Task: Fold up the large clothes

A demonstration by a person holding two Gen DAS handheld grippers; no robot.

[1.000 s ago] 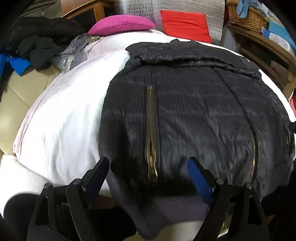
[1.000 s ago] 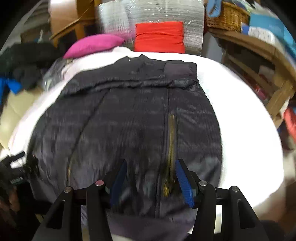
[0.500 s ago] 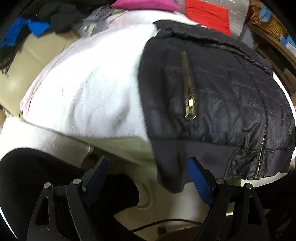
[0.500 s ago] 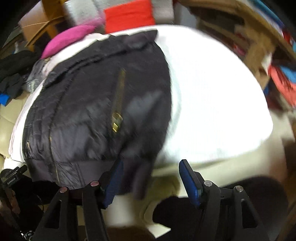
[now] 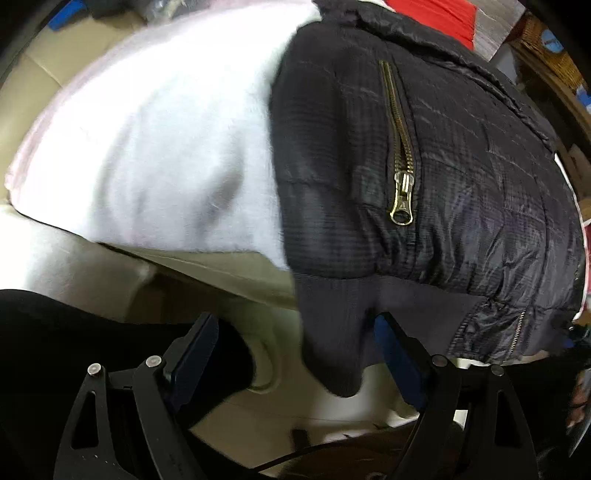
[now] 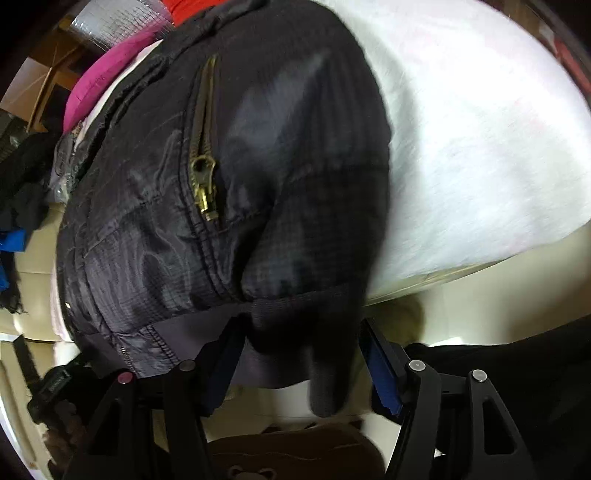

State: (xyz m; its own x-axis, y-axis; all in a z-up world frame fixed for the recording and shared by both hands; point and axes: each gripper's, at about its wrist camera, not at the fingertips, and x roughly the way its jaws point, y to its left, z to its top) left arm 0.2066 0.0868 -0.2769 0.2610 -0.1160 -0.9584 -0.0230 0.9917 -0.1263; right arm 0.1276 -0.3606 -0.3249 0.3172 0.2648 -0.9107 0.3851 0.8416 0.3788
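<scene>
A black quilted jacket (image 5: 461,166) (image 6: 155,229) with brass pocket zips (image 5: 400,177) (image 6: 203,177) lies flat on a white bedcover (image 5: 166,147) (image 6: 480,147). Its ribbed hem (image 5: 332,325) (image 6: 291,325) hangs over the bed's near edge. My left gripper (image 5: 295,358) points steeply down at the hem's left corner. Its jaws are wide open, and the corner dangles between them close to the right finger (image 5: 399,362). My right gripper (image 6: 301,363) is at the hem's right corner. That corner hangs loosely between its blue pads (image 6: 380,369), which do not press on it.
A red cushion (image 5: 436,14) and a pink cushion (image 6: 99,85) lie at the far end of the bed. A wicker basket (image 5: 546,48) stands on a wooden shelf. Dark clothes (image 6: 22,192) are piled on a beige seat. A person's dark-clad legs (image 5: 55,332) (image 6: 517,369) stand against the bed edge.
Both grippers sank and tipped downward toward the bed's near edge. The view went from the whole jacket to its hanging hem corners. The right jaws widened a little.
</scene>
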